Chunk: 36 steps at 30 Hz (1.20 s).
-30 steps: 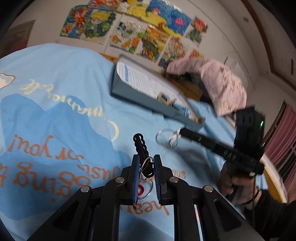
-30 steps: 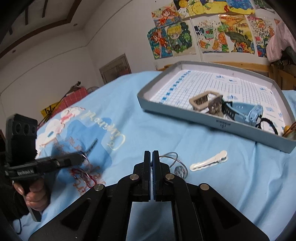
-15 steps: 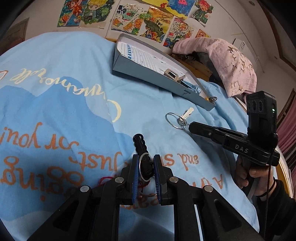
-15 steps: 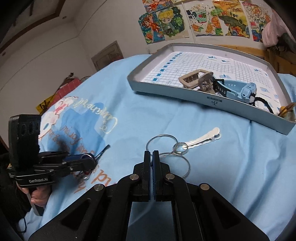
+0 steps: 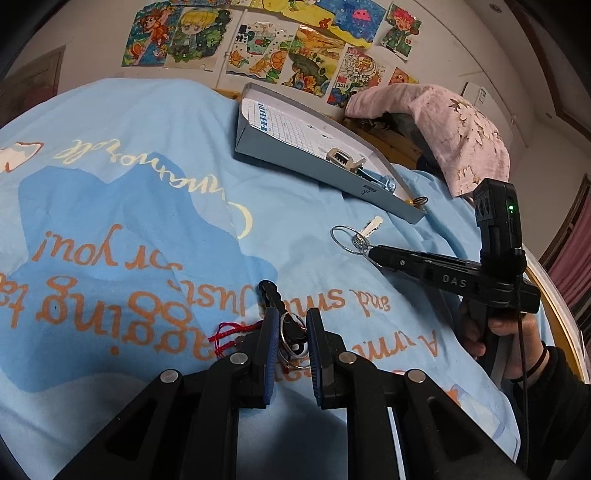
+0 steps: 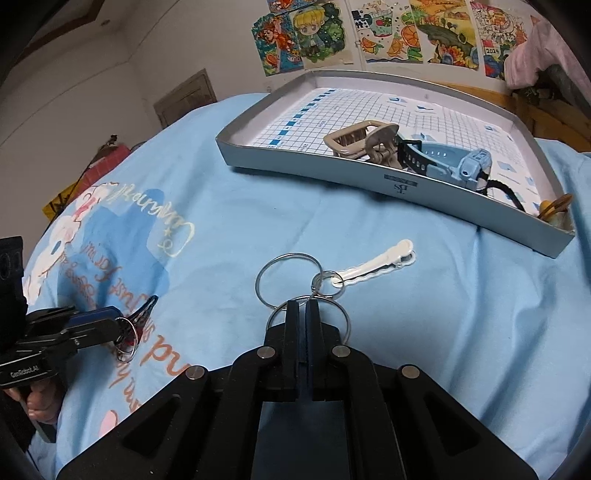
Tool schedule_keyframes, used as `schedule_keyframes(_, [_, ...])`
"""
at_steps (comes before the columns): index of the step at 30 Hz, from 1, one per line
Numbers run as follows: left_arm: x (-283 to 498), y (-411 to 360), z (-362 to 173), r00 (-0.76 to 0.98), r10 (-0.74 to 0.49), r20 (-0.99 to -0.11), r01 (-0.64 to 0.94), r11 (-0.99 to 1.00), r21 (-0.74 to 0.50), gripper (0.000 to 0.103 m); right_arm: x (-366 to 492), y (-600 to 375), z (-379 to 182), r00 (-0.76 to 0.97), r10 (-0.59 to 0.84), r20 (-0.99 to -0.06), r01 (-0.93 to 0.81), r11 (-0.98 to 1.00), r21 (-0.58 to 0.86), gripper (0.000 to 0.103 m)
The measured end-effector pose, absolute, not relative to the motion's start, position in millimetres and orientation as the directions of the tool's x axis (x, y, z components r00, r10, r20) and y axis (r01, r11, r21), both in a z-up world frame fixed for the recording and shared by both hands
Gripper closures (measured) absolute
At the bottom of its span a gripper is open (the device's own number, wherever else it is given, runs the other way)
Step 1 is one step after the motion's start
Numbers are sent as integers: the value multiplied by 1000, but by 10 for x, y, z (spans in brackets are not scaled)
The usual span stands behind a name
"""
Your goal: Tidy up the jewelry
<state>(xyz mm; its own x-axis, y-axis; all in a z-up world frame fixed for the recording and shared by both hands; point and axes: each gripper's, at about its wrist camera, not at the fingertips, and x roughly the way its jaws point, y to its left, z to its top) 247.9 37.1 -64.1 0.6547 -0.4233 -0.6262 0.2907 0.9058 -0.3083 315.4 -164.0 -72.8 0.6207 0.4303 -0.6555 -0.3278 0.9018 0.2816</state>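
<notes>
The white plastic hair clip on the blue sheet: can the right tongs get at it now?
Probably not directly: the right tongs are shut on the linked silver metal rings, beside the white plastic hair clip. Nothing else covers it.

**Rings and clip before the tray on the bedspread**

A bedspread (image 6: 424, 332) covered the bed, and a shallow tray (image 6: 369, 173) sat on it toward the wall, below a row of drawings (image 6: 388, 33). In the tray lay a claw clip (image 6: 364, 142) at the left, a watch (image 6: 443, 162) to its right, and a small hair tie (image 6: 554, 208) in the right corner. In front of the tray, on the bedspread, lay a flat hair clip (image 6: 376, 264) joined to a cluster of rings (image 6: 295, 280). The right gripper (image 6: 303, 308) sat at the near edge of those rings. Well to the left, the left gripper (image 5: 290, 325) held a hairpin (image 5: 271, 295) and rings, a cord (image 5: 229, 332) trailing beside it. A cloth (image 5: 436, 125) lay to the right, behind the tray.
</notes>
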Motion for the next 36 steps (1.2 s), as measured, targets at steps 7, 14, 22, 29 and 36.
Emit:
schedule_keyframes(7, [2457,438,-618,662,-443,-605,296,896,-332,100,3113,-1711,-733,596,490,-636,-331,871,362,79])
schedule_keyframes(14, [2414,425,-574,673,-453,-585,315,891,-327,100,3088,-1518,-768,564,483,-669,-391,870,299,79])
schedule_keyframes(22, [2384,379,-425,689,-462,-559,331,886,-326,100,3055,-1407,-781,549,471,-690,-427,868,253,102])
schedule_keyframes(29, [2344,337,-345,699,-464,-544,342,885,-316,100,2989,-1513,-705,529,554,-643,-448,826,342,102])
schedule_keyframes(36, [2363,332,-380,692,-458,-557,334,888,-316,100,2960,-1504,-707,509,576,-640,-461,810,362,102])
